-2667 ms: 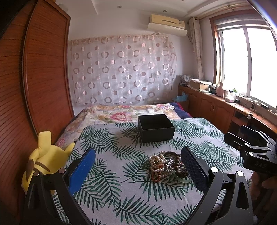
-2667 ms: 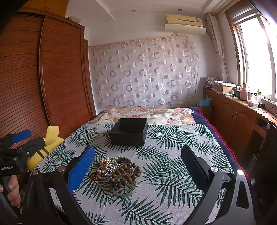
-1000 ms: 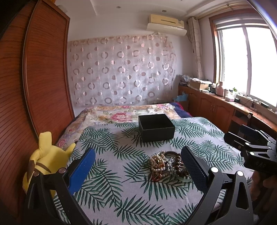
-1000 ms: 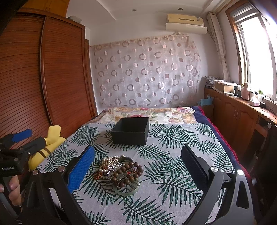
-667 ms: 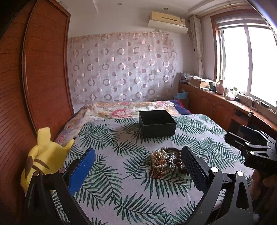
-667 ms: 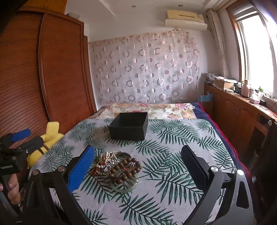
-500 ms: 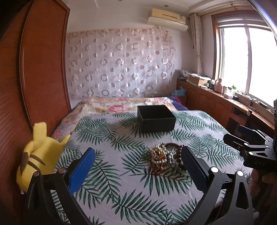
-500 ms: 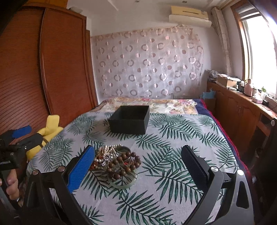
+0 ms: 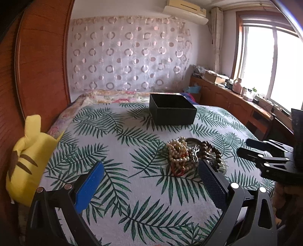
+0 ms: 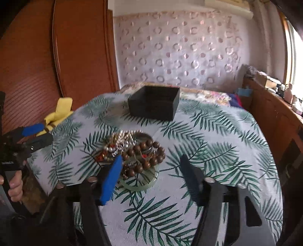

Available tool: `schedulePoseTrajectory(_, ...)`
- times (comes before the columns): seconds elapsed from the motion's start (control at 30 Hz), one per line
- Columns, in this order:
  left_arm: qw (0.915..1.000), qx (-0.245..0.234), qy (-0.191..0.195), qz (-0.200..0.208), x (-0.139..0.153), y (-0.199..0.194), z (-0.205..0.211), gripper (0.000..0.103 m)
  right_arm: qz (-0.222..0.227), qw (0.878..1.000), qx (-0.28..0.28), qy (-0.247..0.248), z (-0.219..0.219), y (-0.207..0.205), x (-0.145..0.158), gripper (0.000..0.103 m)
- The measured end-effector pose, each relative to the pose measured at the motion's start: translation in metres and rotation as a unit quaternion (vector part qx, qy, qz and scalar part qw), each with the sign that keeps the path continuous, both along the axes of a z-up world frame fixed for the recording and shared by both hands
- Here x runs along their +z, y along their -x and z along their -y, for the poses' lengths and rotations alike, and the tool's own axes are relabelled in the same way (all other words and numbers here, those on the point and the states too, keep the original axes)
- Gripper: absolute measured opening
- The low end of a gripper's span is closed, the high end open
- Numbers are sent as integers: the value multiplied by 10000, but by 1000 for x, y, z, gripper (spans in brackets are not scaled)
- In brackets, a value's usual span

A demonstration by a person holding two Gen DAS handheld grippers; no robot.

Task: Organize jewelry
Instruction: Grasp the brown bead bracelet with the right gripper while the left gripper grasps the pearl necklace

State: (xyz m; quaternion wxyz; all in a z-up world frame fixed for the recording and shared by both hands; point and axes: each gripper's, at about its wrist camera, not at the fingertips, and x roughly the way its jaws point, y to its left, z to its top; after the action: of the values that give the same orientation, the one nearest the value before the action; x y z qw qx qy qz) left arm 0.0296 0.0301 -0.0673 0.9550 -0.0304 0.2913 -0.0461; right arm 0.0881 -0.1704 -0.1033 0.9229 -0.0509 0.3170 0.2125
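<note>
1. Jewelry heap (image 9: 191,154) lies on the palm-leaf bedspread (image 9: 117,143) of the bed, near the middle, with an open black box (image 9: 171,109) well behind it on the same spread.
2. Only the left wrist view shows the bright window (image 9: 272,62) with its cluttered sill, the air conditioner (image 9: 184,6) above the circle-patterned curtain (image 9: 128,54), and the whole yellow plush toy (image 9: 28,149) at the bed's left edge.
3. Only the right wrist view shows the heap closely enough to separate it: a strand of brown wooden beads (image 10: 149,153), pale pearls (image 10: 123,137) behind them, and a pale green bangle (image 10: 140,184) at the near edge. It also shows a person's hand (image 10: 15,186) around the handle of the left hand-held gripper (image 10: 37,133), which is out at the left edge, apart from the jewelry.
4. The left hand-held gripper (image 9: 149,181) in its own view has its jaws spread wide with nothing between them; its dark right finger (image 9: 210,181) overlaps the near right edge of the heap, but whether it touches cannot be told.
5. The right hand-held gripper (image 10: 151,175) is about half open and its jaws have just been closing. The bangle and the nearest wooden beads lie between its blue finger (image 10: 111,179) and its dark finger (image 10: 189,179), yet neither pad presses on them. This view is motion-blurred.
6. From the left wrist view, the right hand-held gripper (image 9: 261,151) shows only side-on at the right edge, just beside the heap.
</note>
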Motion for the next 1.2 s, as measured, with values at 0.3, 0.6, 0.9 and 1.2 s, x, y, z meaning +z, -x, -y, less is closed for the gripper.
schedulePoseTrajectory(0.3, 9990, -105, 129, -407, -28, -16, -4, 95, -703, 9974, 74, -134, -3, -44, -22, 46)
schedulePoseTrajectory(0.6, 9970, -264, 191, -700, -39, -25, -1, 95, -1444, 9882, 23, -517, 0, -75, -44, 46)
schedulePoseTrajectory(0.9, 9954, -524, 107, -799, -37, -38, 5, 95, -1279, 9903, 166, -524, 0, -77, -35, 15)
schedulePoseTrajectory(1.2, 9916, -849, 157, -966, -33, -74, 19, 67, -596, 9955, 313, -670, 17, -63, 9, 15)
